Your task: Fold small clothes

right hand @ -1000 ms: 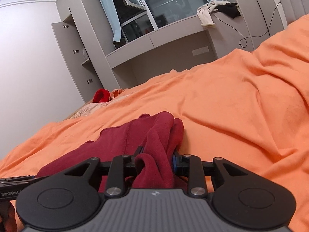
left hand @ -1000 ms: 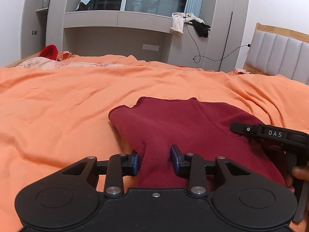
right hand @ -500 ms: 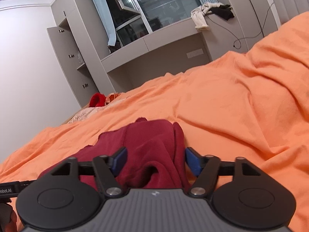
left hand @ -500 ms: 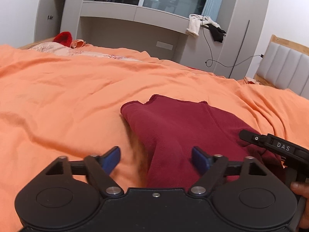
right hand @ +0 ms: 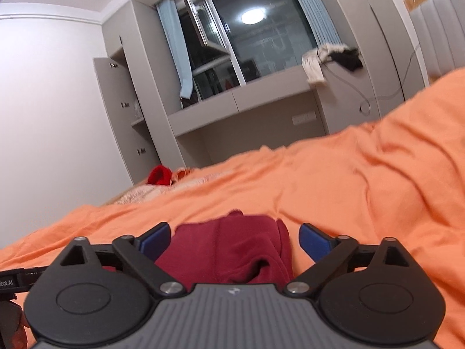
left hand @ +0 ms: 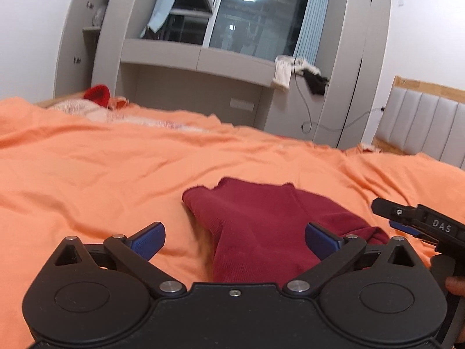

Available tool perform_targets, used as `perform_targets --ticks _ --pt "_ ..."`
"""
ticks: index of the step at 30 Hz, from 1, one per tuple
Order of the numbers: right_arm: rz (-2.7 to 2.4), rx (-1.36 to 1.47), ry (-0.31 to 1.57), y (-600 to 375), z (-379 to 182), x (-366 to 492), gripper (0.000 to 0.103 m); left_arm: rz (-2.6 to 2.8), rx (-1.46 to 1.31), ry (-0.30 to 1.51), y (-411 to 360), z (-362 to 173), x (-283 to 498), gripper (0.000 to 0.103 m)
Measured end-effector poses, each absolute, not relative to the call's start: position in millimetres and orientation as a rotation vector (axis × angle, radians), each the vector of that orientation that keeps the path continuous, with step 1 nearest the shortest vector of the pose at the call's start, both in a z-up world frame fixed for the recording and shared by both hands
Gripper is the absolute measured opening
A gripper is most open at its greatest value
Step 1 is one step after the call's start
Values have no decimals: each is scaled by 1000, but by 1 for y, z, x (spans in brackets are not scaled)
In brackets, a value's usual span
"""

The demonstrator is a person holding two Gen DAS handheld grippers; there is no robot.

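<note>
A dark red garment (left hand: 261, 221) lies folded on the orange bedspread (left hand: 101, 168). My left gripper (left hand: 234, 240) is open and empty, raised a little above the garment's near edge. My right gripper (right hand: 234, 240) is open and empty too, with the bunched end of the same garment (right hand: 232, 250) lying between and beyond its blue pads (right hand: 312, 240). The right gripper's finger also shows at the right edge of the left wrist view (left hand: 418, 221).
A bright red item (left hand: 97, 94) and pale patterned cloth (left hand: 87, 110) lie at the bed's far left. A grey window desk unit (left hand: 203, 67) with draped clothes (left hand: 283, 72) stands beyond the bed. A padded headboard (left hand: 427, 128) is at right.
Both grippers were shut on the red garment one second ago; they opened, let it go, and have since lifted and tilted upward while the garment stays on the bed.
</note>
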State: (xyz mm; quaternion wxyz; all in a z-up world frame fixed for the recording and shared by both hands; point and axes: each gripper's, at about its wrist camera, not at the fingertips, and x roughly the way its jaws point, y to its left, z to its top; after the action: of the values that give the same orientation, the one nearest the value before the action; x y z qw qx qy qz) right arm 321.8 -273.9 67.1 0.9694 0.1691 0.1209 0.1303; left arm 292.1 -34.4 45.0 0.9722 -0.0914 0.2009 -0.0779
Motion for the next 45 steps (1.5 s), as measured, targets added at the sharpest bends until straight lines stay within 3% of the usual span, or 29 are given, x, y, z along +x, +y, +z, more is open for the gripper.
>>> perform_targets --ticks 22,45 --pt "200 146 -46 -247 80 160 103 -116 -209 173 -16 41 150 102" --pt "131 93 68 -215 44 97 103 -113 -103 251 -24 18 84 102"
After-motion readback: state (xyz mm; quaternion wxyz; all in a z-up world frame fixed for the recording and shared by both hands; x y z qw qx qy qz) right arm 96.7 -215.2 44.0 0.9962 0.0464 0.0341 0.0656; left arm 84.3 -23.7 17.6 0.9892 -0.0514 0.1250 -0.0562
